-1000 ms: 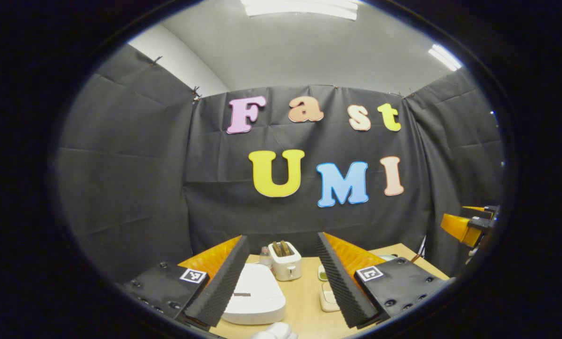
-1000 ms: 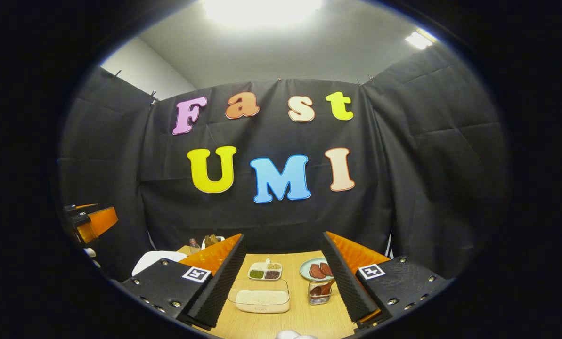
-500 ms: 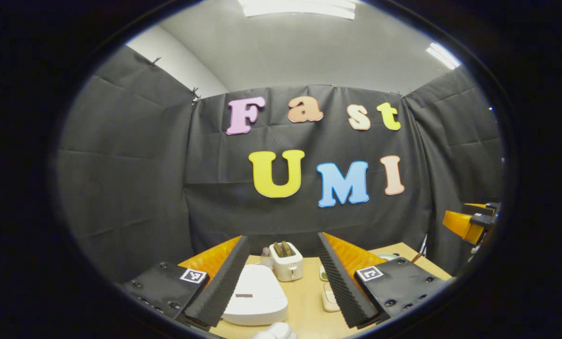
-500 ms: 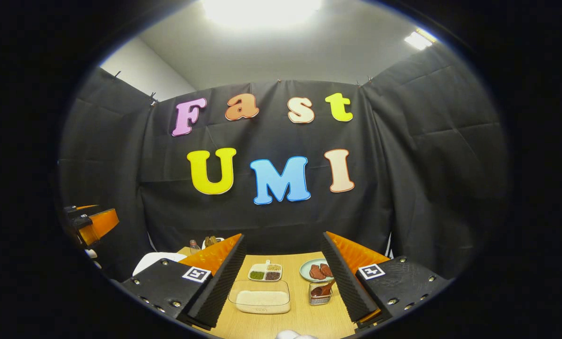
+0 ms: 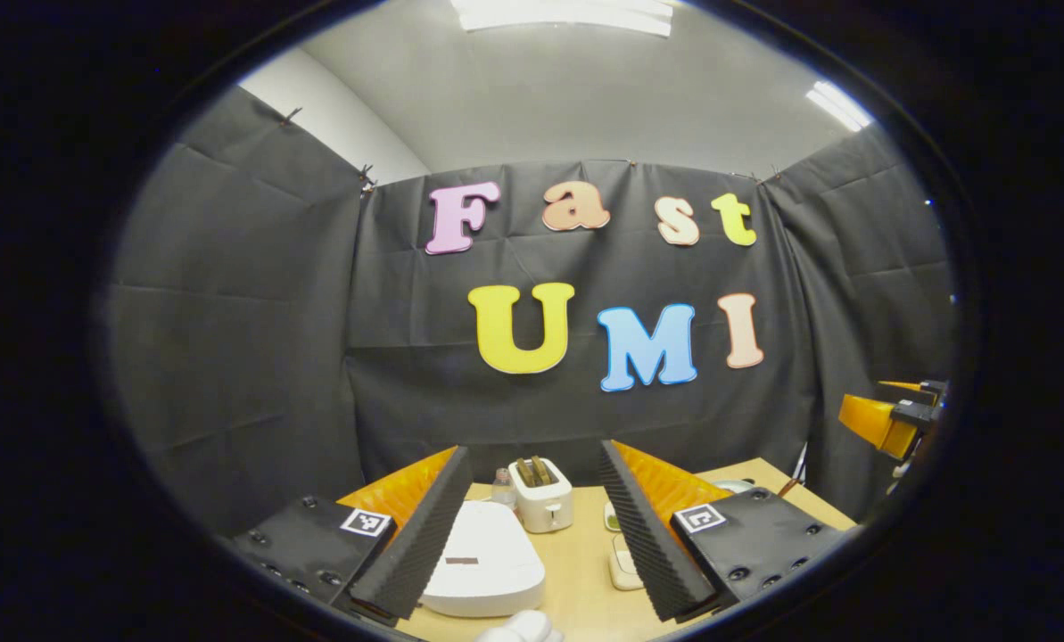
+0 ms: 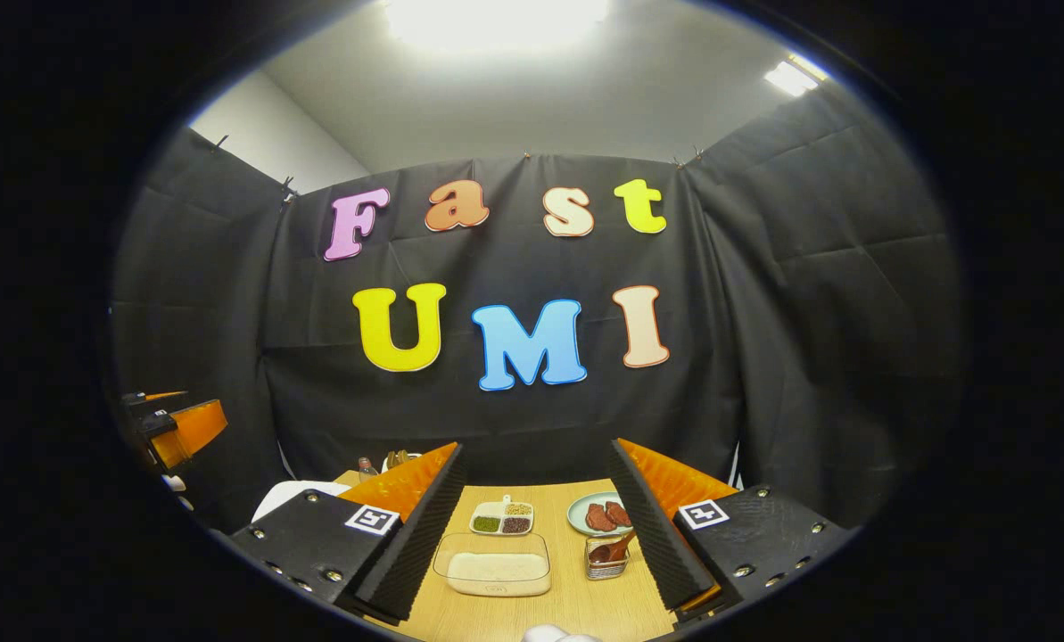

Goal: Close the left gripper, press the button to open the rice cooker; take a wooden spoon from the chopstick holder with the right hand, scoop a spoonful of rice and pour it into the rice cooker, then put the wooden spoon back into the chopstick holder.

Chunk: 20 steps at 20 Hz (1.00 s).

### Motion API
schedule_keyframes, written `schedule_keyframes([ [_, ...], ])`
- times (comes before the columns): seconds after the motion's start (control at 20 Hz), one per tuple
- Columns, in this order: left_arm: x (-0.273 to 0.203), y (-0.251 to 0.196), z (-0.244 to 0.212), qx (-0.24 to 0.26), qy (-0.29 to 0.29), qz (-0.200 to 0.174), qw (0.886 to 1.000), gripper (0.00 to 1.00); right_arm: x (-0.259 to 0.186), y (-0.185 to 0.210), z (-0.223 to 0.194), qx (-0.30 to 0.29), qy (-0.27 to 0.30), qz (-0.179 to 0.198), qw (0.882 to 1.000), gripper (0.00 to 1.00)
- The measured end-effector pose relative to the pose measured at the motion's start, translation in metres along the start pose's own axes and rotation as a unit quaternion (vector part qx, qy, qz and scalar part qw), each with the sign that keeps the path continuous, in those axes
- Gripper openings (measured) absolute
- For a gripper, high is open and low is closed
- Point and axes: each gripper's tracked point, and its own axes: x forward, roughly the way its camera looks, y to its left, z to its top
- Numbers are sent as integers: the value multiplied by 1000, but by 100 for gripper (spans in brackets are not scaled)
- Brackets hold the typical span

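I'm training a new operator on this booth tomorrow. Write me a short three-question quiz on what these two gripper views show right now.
1. True or false: the rice cooker has its lid shut.
2. Where is the wooden spoon? A) in the right gripper B) in the chopstick holder C) in the rice container
3. Fill in: the jaws of the left gripper stand ____.

Key: 1 true. 2 B. 3 open.
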Motion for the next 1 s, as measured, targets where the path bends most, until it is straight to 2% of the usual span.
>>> schedule_keyframes([
  [1.0, -1, -1, -3, 5, 3, 5, 1000, 100, -1, -1, 4, 2, -3, 1, 1000, 98],
])
